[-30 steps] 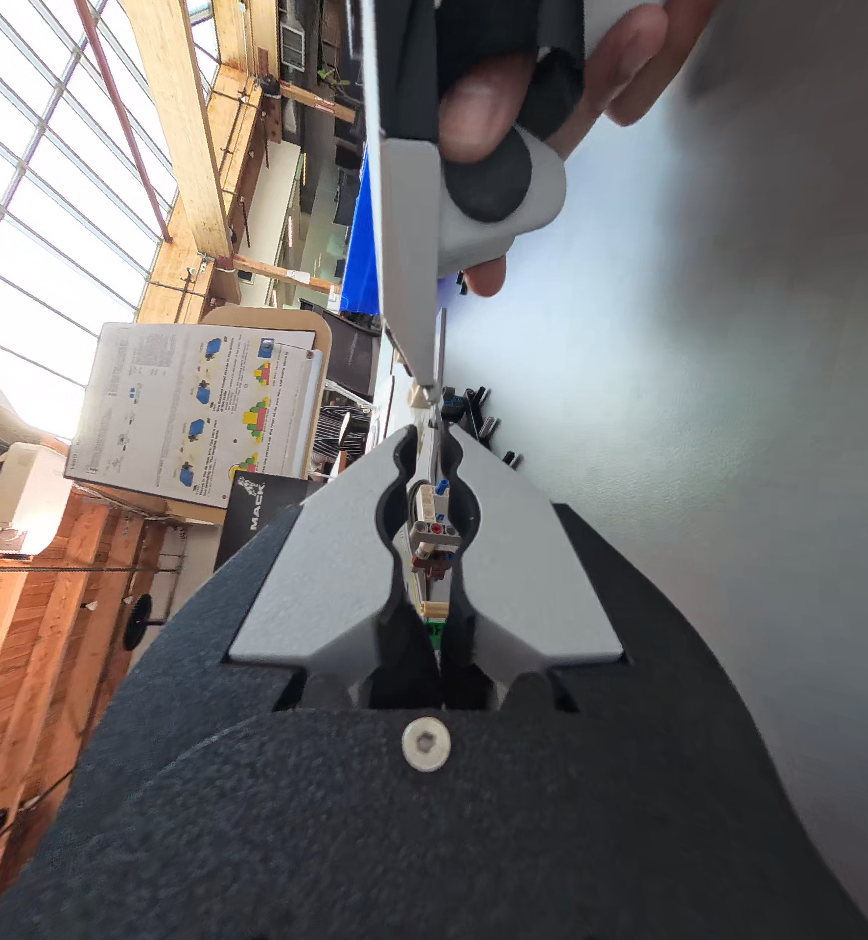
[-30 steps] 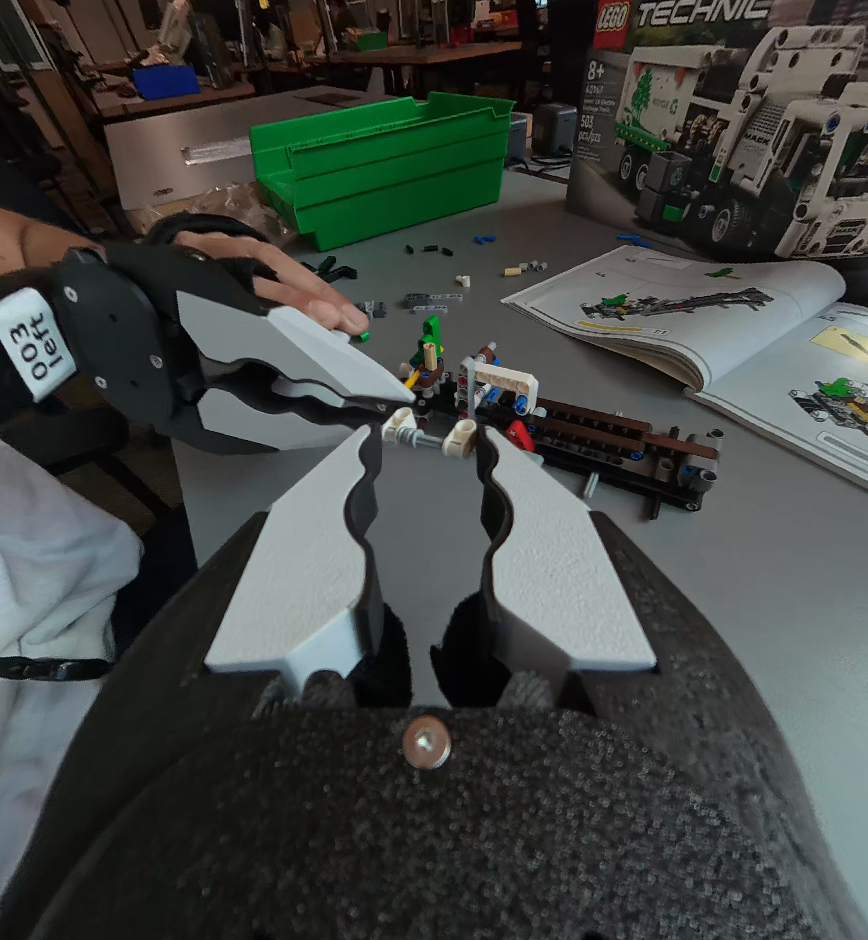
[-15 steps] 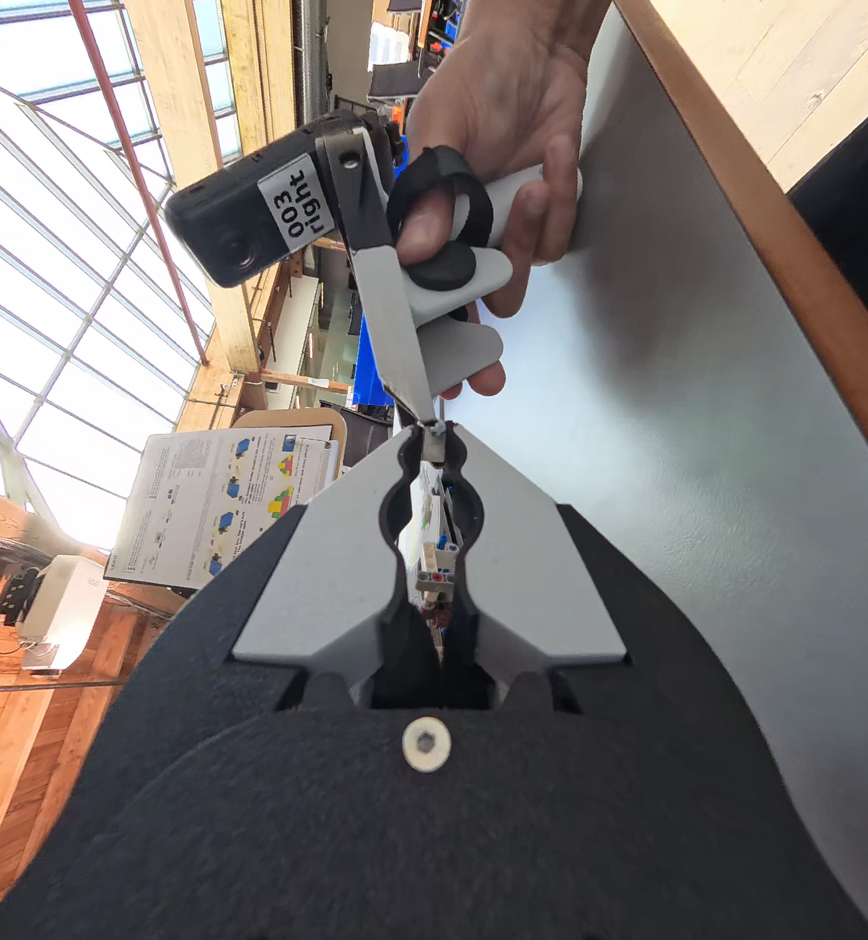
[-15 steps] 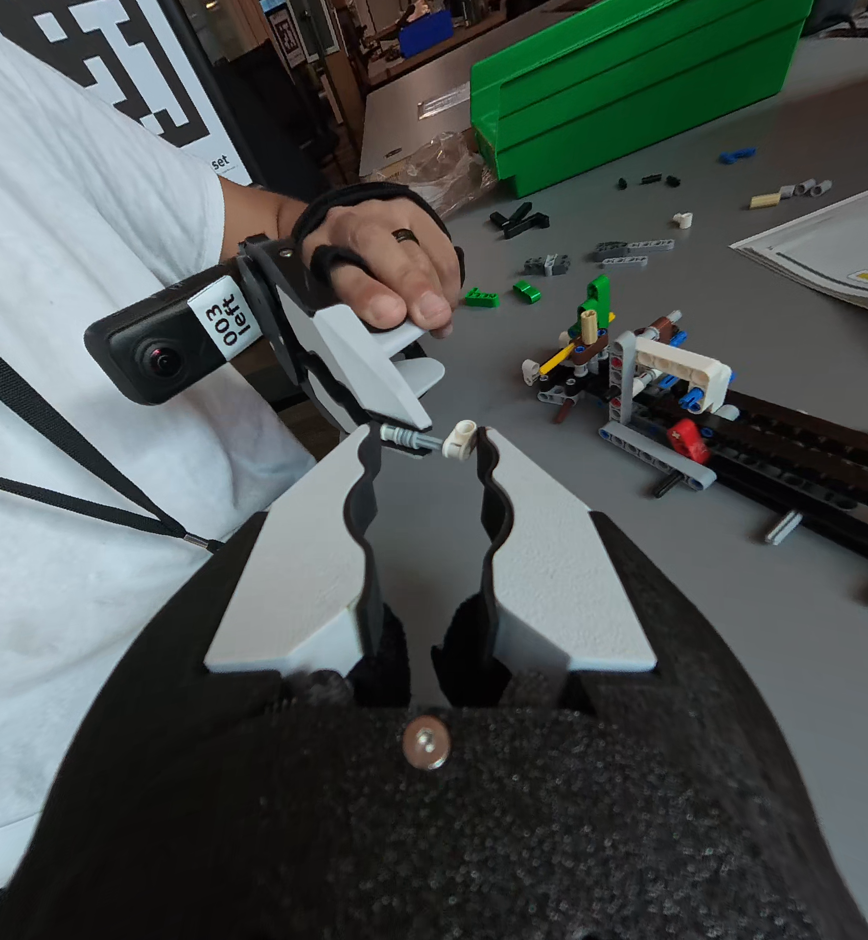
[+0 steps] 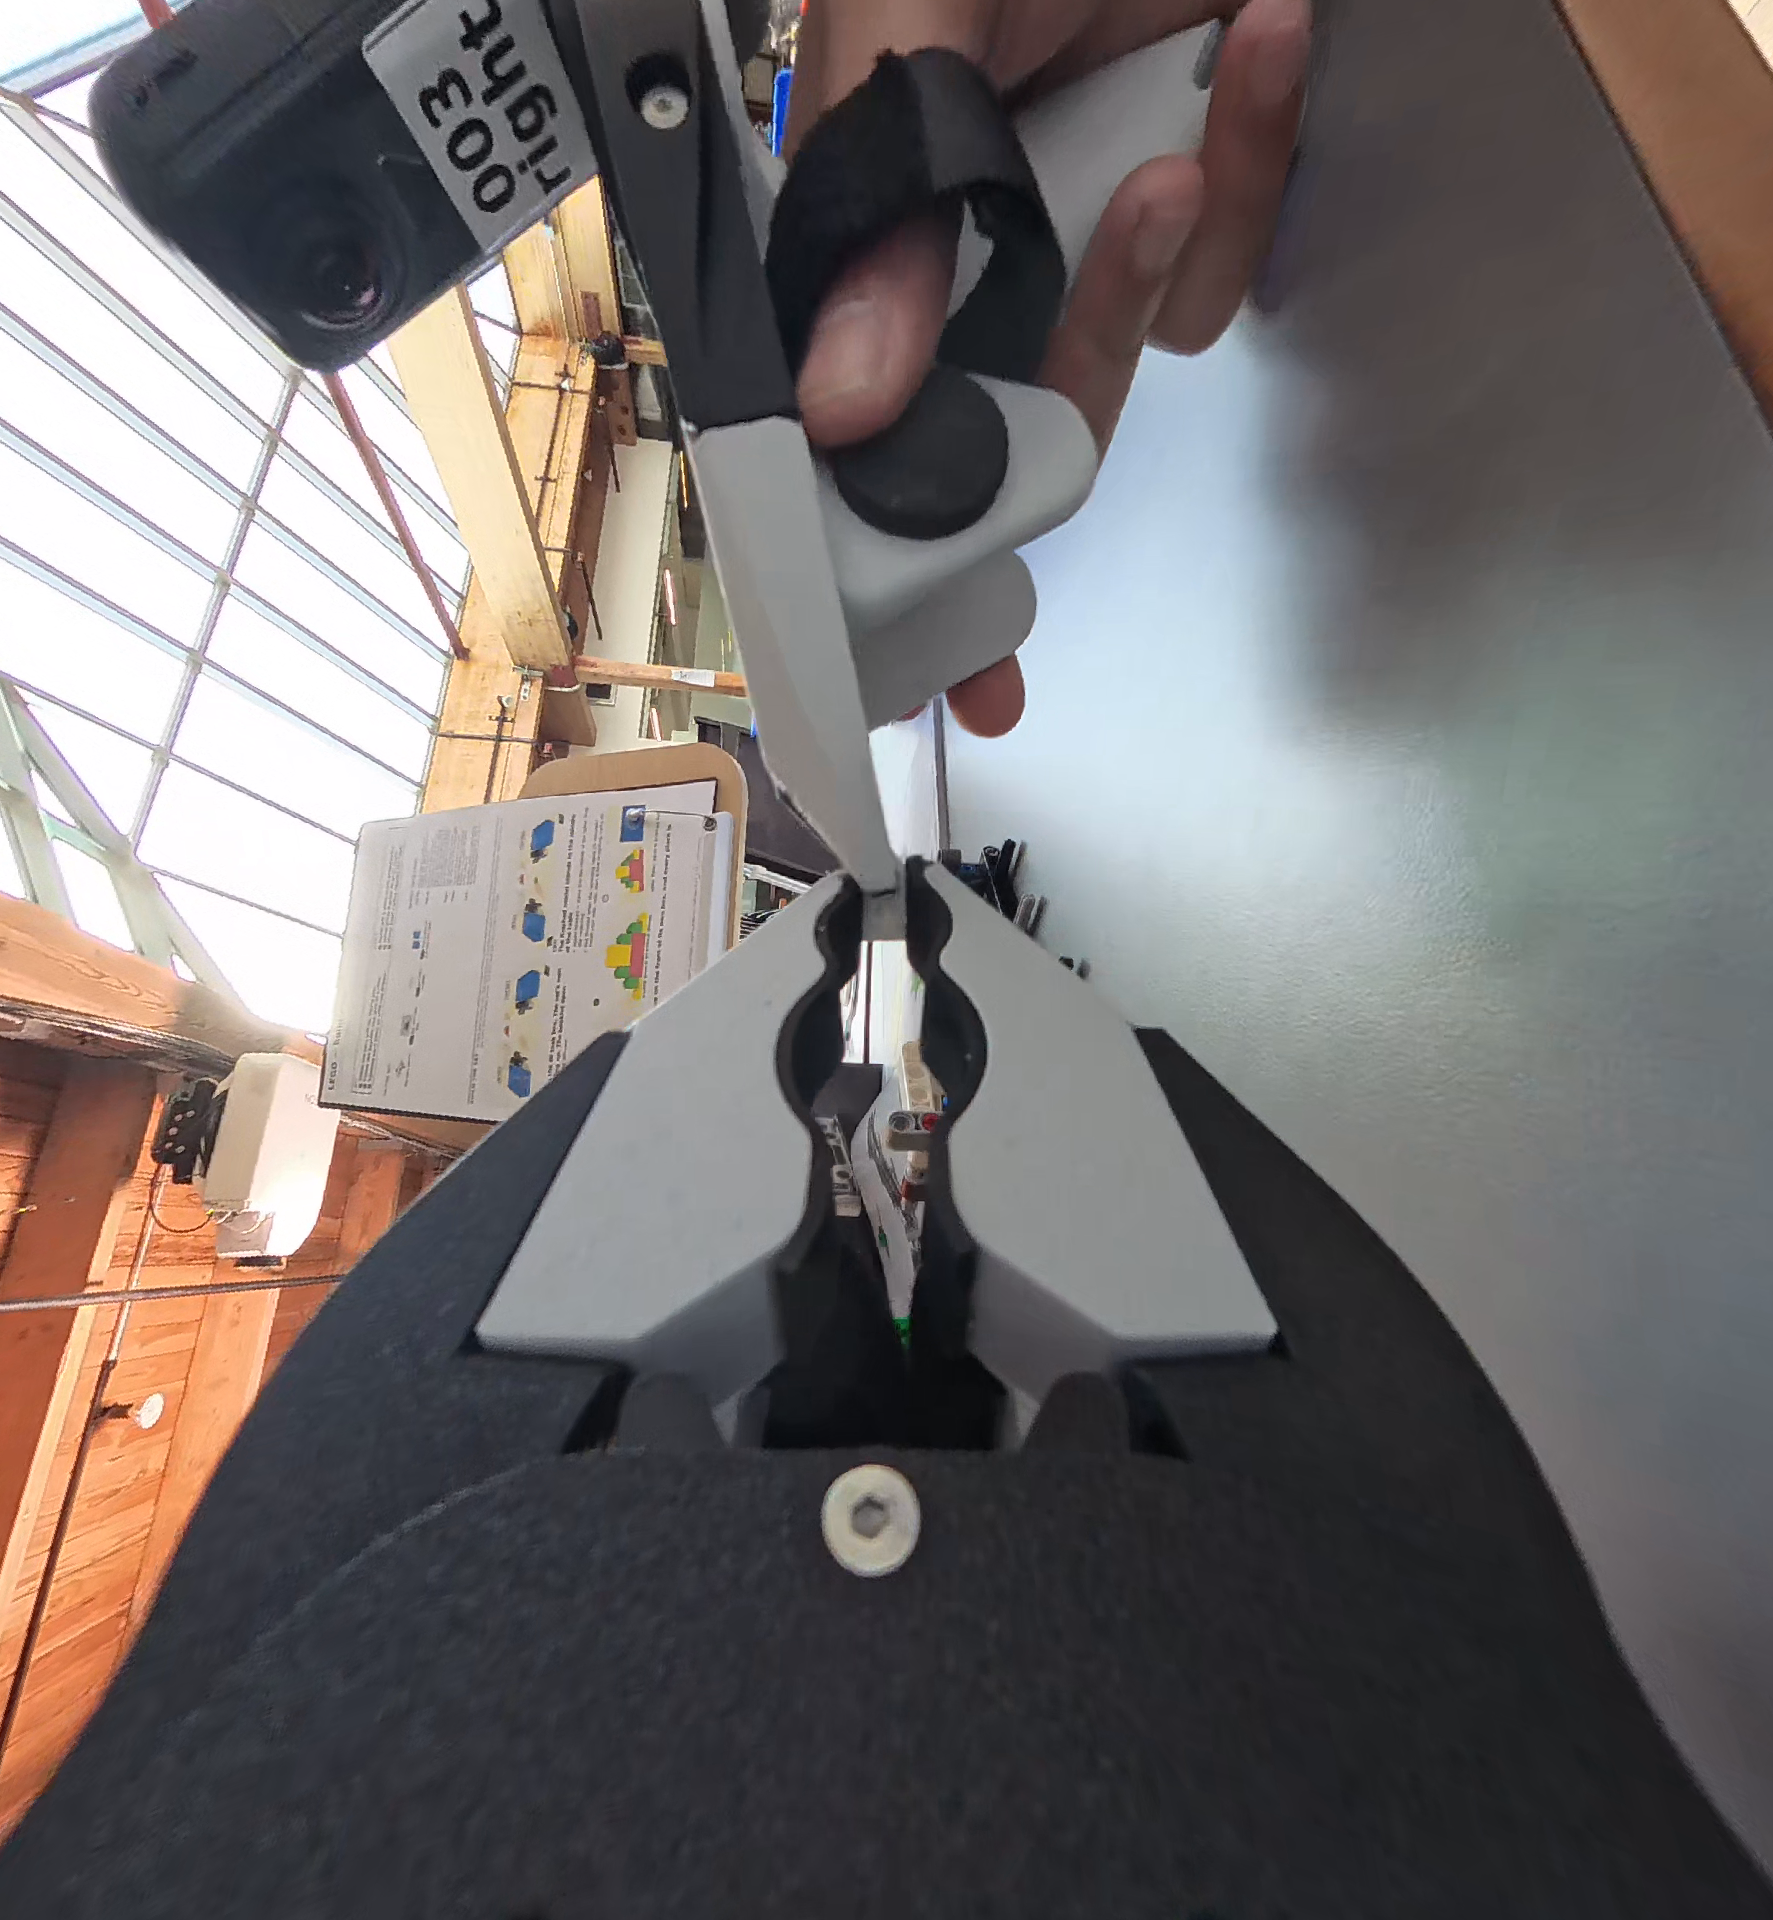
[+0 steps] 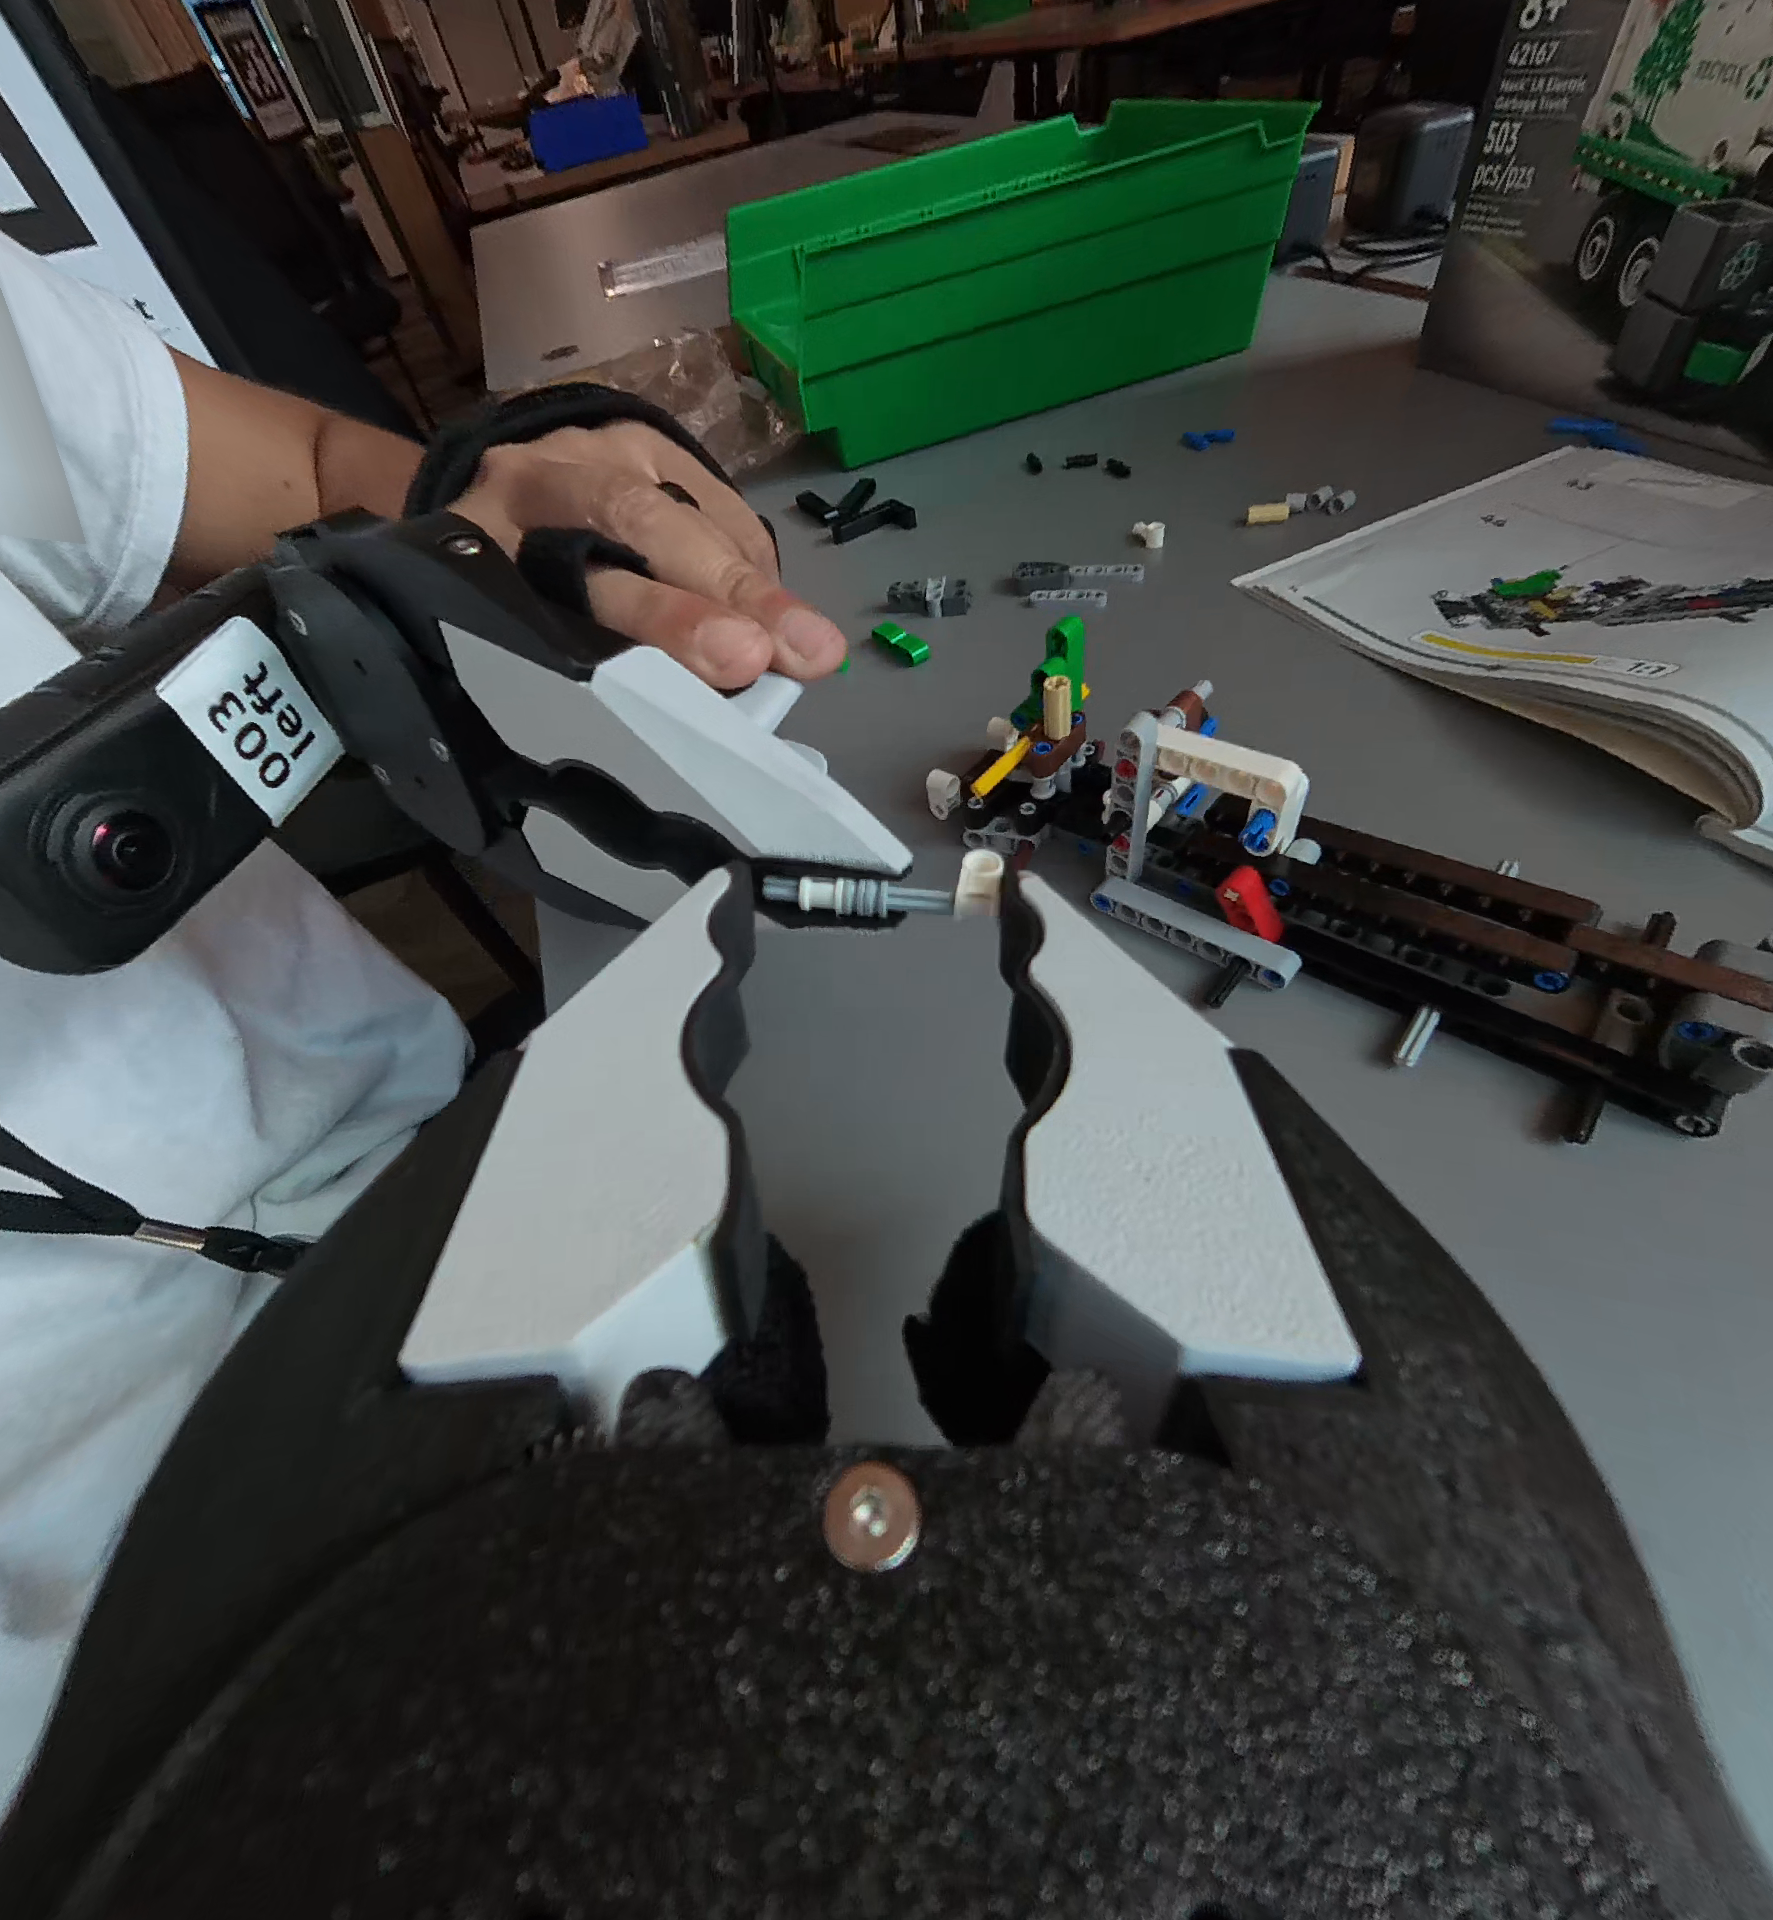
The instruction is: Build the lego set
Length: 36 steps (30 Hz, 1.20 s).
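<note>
Where left view hides it, axle point(image 6: 866, 896) clamped endwise by right gripper point(image 6: 877, 894), sidewise by left gripper point(image 5: 884, 896).

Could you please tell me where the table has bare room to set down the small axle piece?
The grey table is bare on the near side of the long brown frame, toward the right. It is crowded between the green bin, the open booklet and the frame, where loose pieces lie scattered.

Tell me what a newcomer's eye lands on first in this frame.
The two grippers meeting over the grey table: the left gripper and the right gripper hold a small grey axle piece between them. Behind sit the half-built chassis and a bright green bin.
</note>
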### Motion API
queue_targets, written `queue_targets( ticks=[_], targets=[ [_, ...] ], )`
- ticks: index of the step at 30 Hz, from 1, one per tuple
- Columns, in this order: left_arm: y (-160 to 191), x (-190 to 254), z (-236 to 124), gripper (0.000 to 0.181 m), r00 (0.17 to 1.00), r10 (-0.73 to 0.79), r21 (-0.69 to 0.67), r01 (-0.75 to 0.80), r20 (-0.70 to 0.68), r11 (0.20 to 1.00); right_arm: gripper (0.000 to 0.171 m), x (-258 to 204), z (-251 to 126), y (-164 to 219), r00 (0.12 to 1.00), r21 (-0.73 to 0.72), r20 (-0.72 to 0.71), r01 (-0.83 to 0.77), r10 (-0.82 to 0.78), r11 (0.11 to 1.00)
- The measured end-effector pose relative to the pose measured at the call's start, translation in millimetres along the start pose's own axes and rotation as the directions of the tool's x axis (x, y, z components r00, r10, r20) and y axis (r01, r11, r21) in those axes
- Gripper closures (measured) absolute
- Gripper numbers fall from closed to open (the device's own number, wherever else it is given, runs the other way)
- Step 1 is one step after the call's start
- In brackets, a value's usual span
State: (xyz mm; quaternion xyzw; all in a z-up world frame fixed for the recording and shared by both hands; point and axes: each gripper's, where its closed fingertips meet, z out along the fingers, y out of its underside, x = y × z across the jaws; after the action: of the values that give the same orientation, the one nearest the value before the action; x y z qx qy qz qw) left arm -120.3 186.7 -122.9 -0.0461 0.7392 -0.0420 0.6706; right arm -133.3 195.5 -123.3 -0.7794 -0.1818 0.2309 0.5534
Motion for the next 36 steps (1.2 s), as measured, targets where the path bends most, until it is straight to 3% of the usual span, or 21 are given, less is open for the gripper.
queue_targets(
  ticks=[18, 23, 26, 29, 31, 34, 36],
  targets=[
    [-5.1, 2.1, -1.6, 0.176, 0.998, 0.051, 0.012, -0.051, 0.026, 0.999, 0.128, -3.9, -1.6, 2.9, 0.995, -0.021, -0.023, 0.095, -0.096, 0.995],
    [-3.4, -1.3, -1.4, 0.175, 0.999, -0.041, 0.033, 0.041, -0.007, 0.999, 0.128, -4.0, -6.8, -1.6, 0.992, -0.019, -0.035, 0.120, -0.121, 0.993],
    [11.5, -7.4, 2.3, 0.159, 0.970, -0.226, 0.014, 0.228, -0.086, 0.974, 0.128, 0.3, -20.2, -9.1, 0.972, -0.009, -0.080, 0.219, -0.219, 0.976],
    [10.0, -2.5, 3.7, 0.143, 0.851, -0.448, 0.031, 0.473, -0.274, 0.880, 0.128, -2.5, -24.2, -7.9, 0.879, -0.088, -0.148, 0.445, -0.454, 0.891],
    [-3.1, 8.9, -2.6, 0.152, 0.677, -0.567, 0.022, 0.651, -0.470, 0.759, 0.128, -5.9, -20.3, -4.0, 0.736, -0.197, -0.190, 0.619, -0.649, 0.760],
    [-2.8, 4.6, -3.6, 0.159, 0.448, -0.681, -0.068, 0.806, -0.579, 0.588, 0.128, 0.9, -15.2, -2.2, 0.455, -0.353, -0.251, 0.778, -0.854, 0.519],
    [-1.9, 4.5, -3.9, 0.151, 0.290, -0.723, -0.164, 0.858, -0.627, 0.487, 0.128, -2.2, -13.5, -4.9, 0.382, -0.356, -0.272, 0.813, -0.883, 0.461]
  ],
)
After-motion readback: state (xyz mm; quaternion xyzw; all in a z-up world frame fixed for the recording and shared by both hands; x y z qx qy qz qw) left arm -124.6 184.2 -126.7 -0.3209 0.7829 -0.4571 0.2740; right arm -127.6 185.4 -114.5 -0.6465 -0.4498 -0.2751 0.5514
